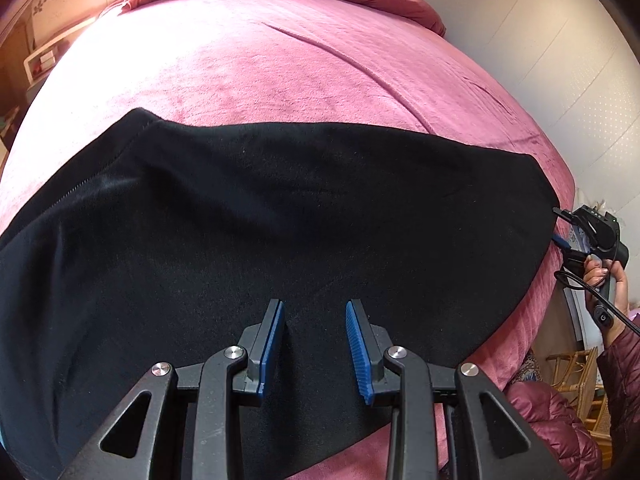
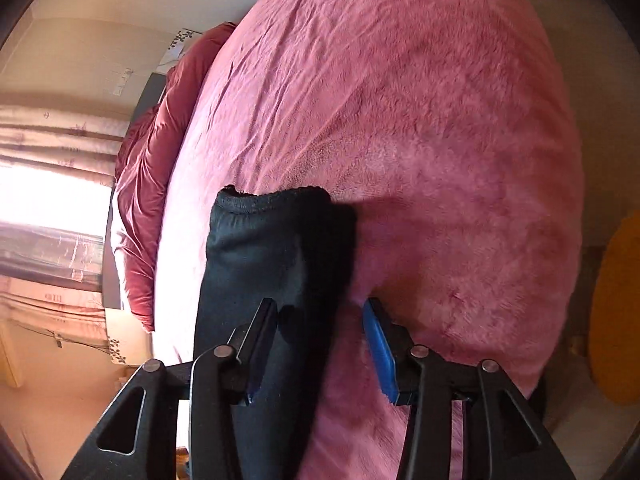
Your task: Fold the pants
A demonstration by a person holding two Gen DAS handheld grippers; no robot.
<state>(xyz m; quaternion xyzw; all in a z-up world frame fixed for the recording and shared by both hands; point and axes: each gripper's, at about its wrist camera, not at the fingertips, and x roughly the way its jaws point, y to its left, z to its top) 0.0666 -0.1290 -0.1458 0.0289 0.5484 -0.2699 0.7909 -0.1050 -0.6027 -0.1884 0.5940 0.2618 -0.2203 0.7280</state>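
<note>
While the black pants (image 1: pixel 280 216) lie spread across the near half of the pink bedspread (image 1: pixel 280 64), the left gripper (image 1: pixel 315 312) hovers above the cloth with its blue-padded fingers (image 1: pixel 357 344) apart and nothing between them. Seen from the left wrist, a zipper seam runs along the garment's edge toward 9 o'clock, and the fabric's right corner ends at 3 o'clock, just beside the right gripper (image 1: pixel 560 236). That tool is held by the person's hand (image 1: pixel 600 272); a small round logo on its cable control is visible at about 4 o'clock, but it is too small to read.

From the right wrist, the right gripper (image 2: pixel 320 312) also stands with jaws spread, one finger over the dark cloth and the blue pad (image 2: pixel 380 352) over bare bedspread (image 2: pixel 440 120). A narrow end of the pants (image 2: pixel 260 248), with a ribbed hem at 12 o'clock of the fingers, lies flat on the bed. A crumpled red quilt (image 2: pixel 148 184) sits at 9 o'clock beside curtains (image 2: pixel 52 128). Boxes with a leaf print show faint lettering that cannot be read.
</note>
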